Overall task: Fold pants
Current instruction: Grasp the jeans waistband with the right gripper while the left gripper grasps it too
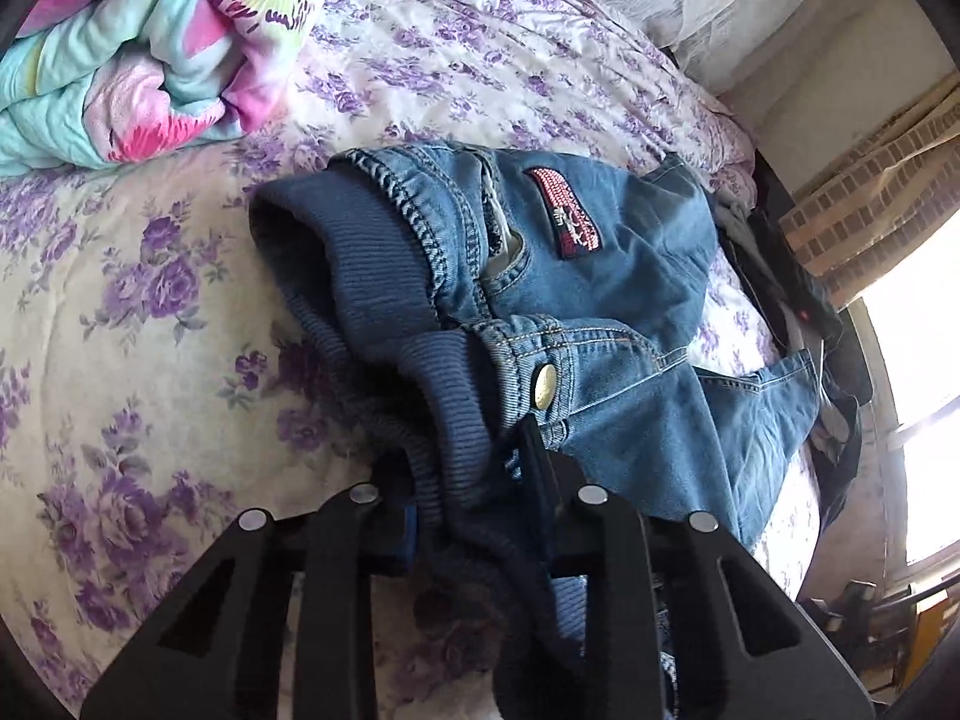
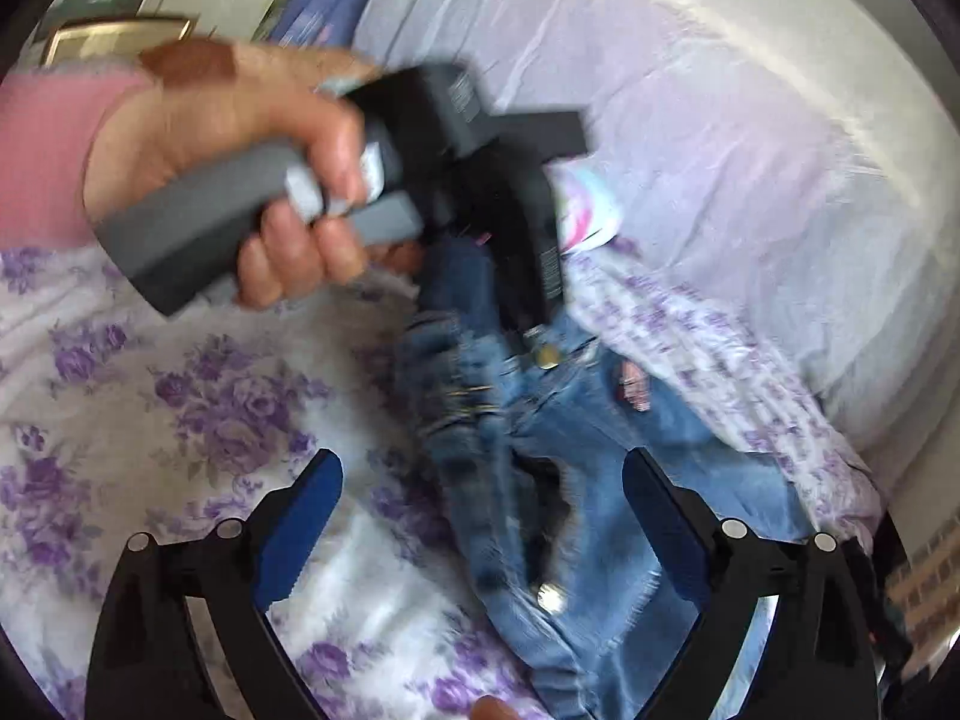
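Note:
Small blue denim pants with a ribbed knit waistband, a metal button and a red patch lie crumpled on the flowered bedspread. My left gripper is shut on the ribbed waistband near the button. In the right wrist view a hand in a pink sleeve holds that left gripper down on the waist of the pants. My right gripper stands open just above the denim, its blue pads wide apart and not pressing on the cloth.
A bundled quilt in pink and turquoise lies at the far left of the bed. White pillows line the far side. Dark clothes hang at the bed's right edge by a bright window.

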The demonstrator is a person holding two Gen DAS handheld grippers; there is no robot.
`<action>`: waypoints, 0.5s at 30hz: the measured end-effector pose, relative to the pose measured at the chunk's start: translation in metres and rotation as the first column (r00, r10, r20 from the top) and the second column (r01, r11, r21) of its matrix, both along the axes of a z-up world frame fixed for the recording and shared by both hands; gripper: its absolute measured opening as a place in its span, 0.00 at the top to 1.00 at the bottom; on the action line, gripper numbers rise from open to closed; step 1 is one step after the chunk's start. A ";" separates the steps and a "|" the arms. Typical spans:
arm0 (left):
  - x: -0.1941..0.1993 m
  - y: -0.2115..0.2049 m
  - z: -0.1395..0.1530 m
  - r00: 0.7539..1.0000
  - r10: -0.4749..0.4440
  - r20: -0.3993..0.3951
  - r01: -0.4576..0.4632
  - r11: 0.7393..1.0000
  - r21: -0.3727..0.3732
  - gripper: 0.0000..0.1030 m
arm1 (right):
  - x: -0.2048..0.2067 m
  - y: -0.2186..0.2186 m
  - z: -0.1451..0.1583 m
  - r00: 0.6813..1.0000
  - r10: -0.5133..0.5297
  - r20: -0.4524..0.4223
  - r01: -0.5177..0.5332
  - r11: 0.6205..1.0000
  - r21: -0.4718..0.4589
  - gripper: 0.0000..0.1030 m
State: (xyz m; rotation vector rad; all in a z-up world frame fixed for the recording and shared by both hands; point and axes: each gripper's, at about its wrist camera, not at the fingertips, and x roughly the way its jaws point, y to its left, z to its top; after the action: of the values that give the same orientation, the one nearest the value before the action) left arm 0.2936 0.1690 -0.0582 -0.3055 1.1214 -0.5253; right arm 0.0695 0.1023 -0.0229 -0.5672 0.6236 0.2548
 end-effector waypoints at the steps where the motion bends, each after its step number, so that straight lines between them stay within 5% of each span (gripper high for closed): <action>1: 0.000 0.001 0.001 1.000 -0.007 0.004 0.007 1.000 -0.004 0.75 | 0.009 -0.001 -0.005 0.998 0.006 -0.057 -0.005 1.000 0.026 0.27; 2: -0.001 0.003 0.001 1.000 -0.013 0.007 0.013 1.000 -0.007 0.75 | 0.016 -0.002 -0.009 0.994 0.010 -0.107 -0.004 0.999 0.049 0.59; 4: -0.002 0.007 0.002 1.000 -0.022 0.020 0.022 1.000 -0.006 0.77 | 0.029 -0.008 -0.018 0.984 -0.027 -0.177 0.038 0.997 0.060 0.83; 11: -0.024 0.012 0.017 0.998 -0.020 0.059 0.021 1.000 -0.011 0.78 | 0.003 -0.004 0.023 0.992 -0.051 -0.112 0.061 0.994 0.090 0.88; 15: -0.067 0.033 0.049 0.989 -0.010 0.149 0.011 1.000 -0.006 0.79 | -0.023 0.011 0.053 0.997 -0.002 -0.078 0.010 0.994 0.112 0.88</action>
State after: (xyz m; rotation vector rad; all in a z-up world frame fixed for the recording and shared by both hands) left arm 0.2266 0.2017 -0.0095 -0.2616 0.9766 -0.5527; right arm 0.0462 0.1135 0.0301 -0.4486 0.6815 0.3055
